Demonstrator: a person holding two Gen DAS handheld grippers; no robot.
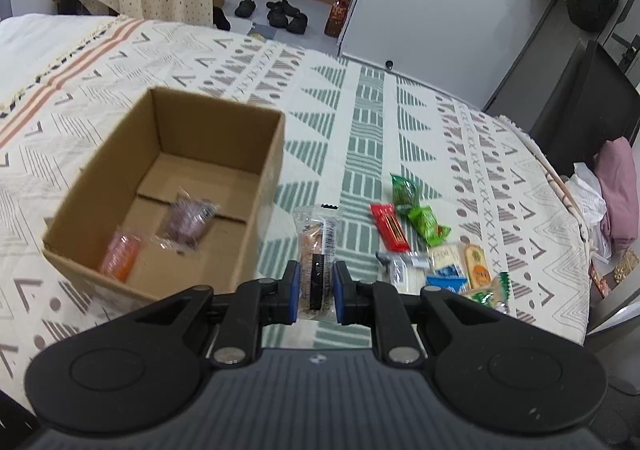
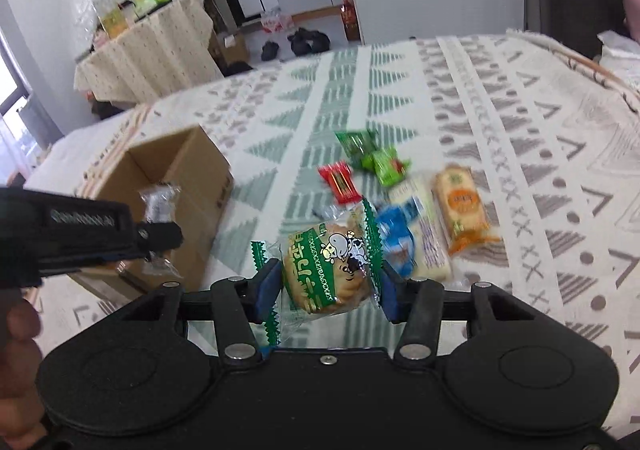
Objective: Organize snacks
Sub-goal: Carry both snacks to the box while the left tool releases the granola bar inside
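My left gripper (image 1: pixel 316 292) is shut on a clear-wrapped brown biscuit bar (image 1: pixel 316 246), lifted just right of the open cardboard box (image 1: pixel 256 178). In the box lie an orange packet (image 1: pixel 120 256) and a dark purple packet (image 1: pixel 188 224). My right gripper (image 2: pixel 326 284) is shut on a round cookie pack (image 2: pixel 328 268) with a green wrapper and a cow picture, raised above the cloth. Loose snacks lie on the cloth: a red bar (image 1: pixel 390 228), two green packets (image 1: pixel 426 224), a blue packet (image 2: pixel 394 238), an orange-label cracker pack (image 2: pixel 462 204). The left gripper (image 2: pixel 160 234) shows at the left of the right wrist view, beside the box (image 2: pixel 192 178).
A patterned cloth (image 1: pixel 360 122) covers the table. A pink cloth and white bags (image 1: pixel 612 202) sit past the right edge. A second draped table (image 2: pixel 148 50) with bottles stands behind; shoes (image 1: pixel 286 14) lie on the floor. A hand (image 2: pixel 16 354) shows at lower left.
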